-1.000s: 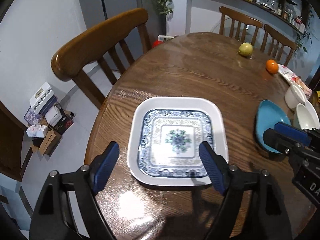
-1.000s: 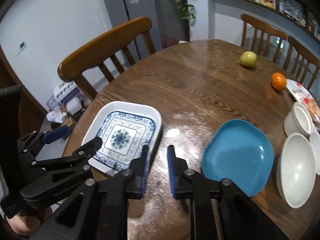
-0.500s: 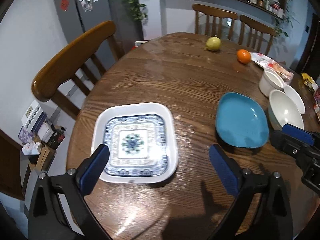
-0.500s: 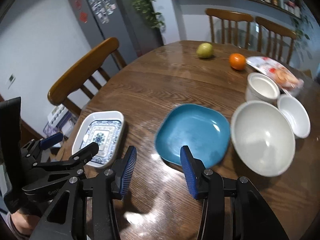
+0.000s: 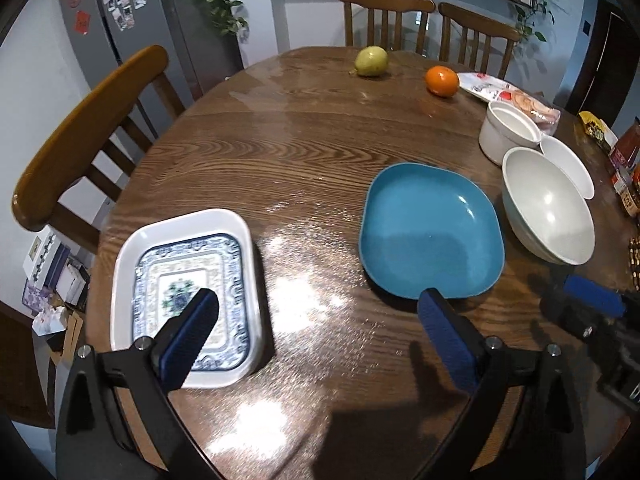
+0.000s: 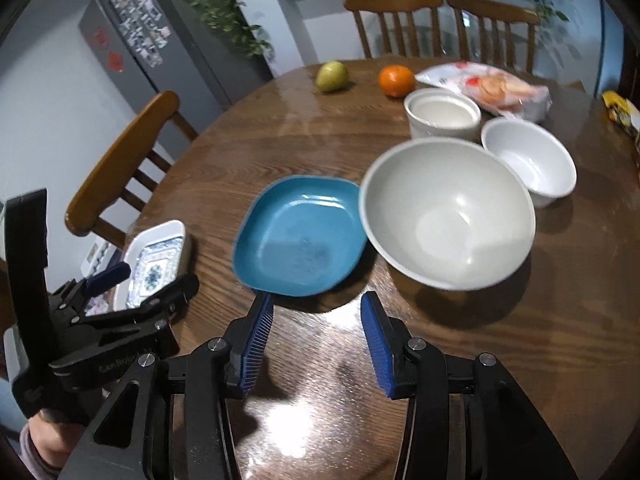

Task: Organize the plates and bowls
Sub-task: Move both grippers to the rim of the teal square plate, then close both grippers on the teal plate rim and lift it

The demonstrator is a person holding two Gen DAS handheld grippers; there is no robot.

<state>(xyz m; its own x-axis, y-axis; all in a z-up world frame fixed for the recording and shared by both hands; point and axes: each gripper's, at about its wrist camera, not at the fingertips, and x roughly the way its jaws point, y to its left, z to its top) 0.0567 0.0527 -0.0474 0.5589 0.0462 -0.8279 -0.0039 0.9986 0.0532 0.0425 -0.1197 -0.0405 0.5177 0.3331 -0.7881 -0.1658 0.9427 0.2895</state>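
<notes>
A white square plate with a blue pattern (image 5: 180,256) lies at the table's near left edge. To its right sit a teal plate (image 5: 430,232), a large white bowl (image 5: 548,208), a small white bowl (image 5: 568,164) and a white straight-sided pot (image 5: 508,128). My left gripper (image 5: 316,300) hovers wide open over bare wood between the two plates, its left finger over the patterned plate. My right gripper (image 6: 317,300) is open and holds nothing, just short of the near rims of the teal plate (image 6: 300,236) and the large bowl (image 6: 448,212).
A pear (image 5: 372,62), an orange (image 5: 442,80) and a snack bag (image 5: 516,100) lie at the far side of the round wooden table (image 5: 280,152). Wooden chairs stand at the left (image 5: 80,132) and behind. More packets crowd the right edge.
Both grippers swung right, away from the patterned plate toward the teal plate and bowls. The left jaws opened wider, and the right jaws went from nearly shut to open.
</notes>
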